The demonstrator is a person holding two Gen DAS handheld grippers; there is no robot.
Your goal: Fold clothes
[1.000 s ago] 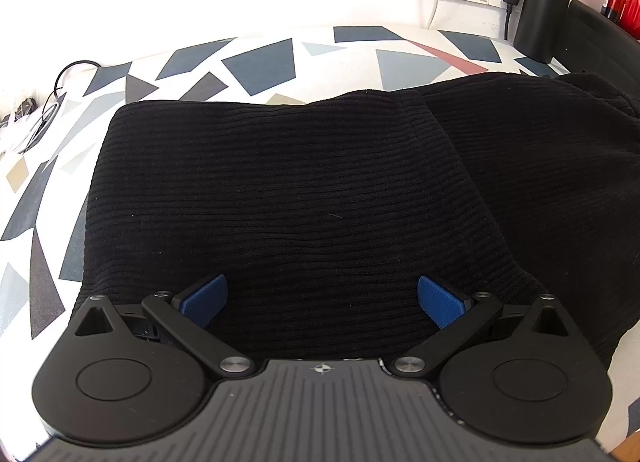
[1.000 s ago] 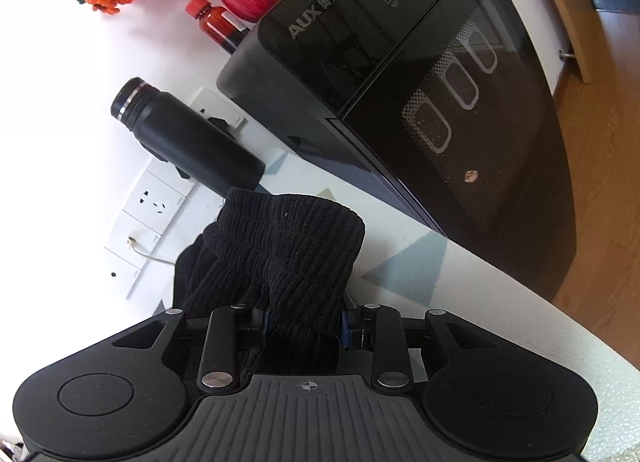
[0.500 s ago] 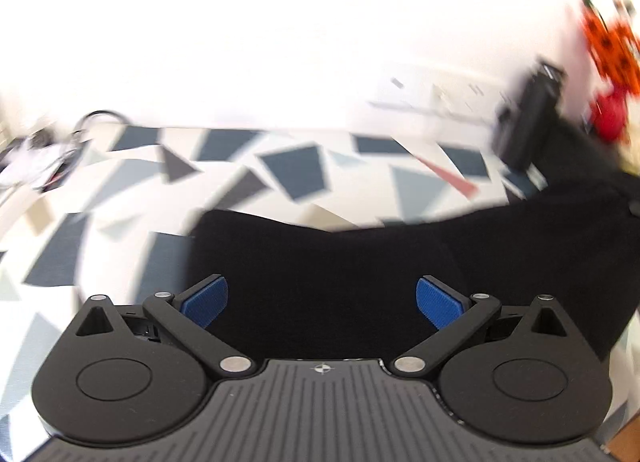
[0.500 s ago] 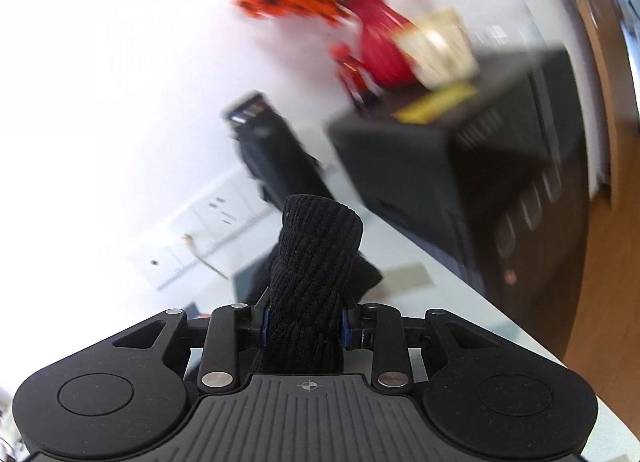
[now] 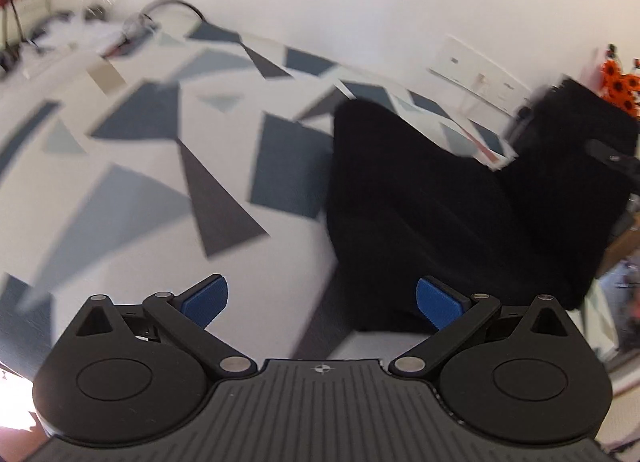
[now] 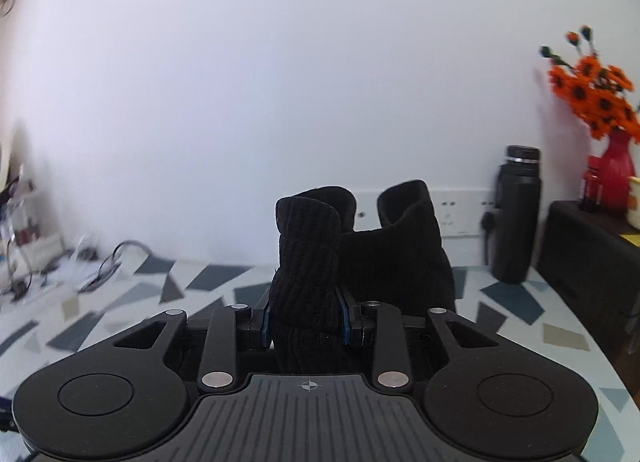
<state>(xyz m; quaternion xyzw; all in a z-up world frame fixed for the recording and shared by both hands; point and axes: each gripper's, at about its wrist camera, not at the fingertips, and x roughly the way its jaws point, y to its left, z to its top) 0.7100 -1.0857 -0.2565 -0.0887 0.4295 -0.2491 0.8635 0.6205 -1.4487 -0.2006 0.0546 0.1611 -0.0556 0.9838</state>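
Observation:
A black ribbed knit garment (image 5: 420,214) lies partly on the patterned table, its right side lifted off the surface in the left wrist view. My left gripper (image 5: 322,302) hangs open above the table's near part, its blue pads (image 5: 206,298) holding nothing; the garment's near edge lies by the right pad. My right gripper (image 6: 306,320) is shut on a bunched fold of the black garment (image 6: 308,262), which stands up between the pads and rises above the table.
The table (image 5: 140,182) carries a grey and blue triangle pattern. A black bottle (image 6: 516,218) stands at the back right by wall sockets (image 6: 460,210). A red vase with orange flowers (image 6: 600,114) sits on a black appliance (image 6: 588,262). Cables and clutter (image 6: 48,266) lie at the far left.
The left gripper swung left off the garment, now over bare table. The right gripper rolled upright and rose, carrying the gripped fold; the garment's right side lifted.

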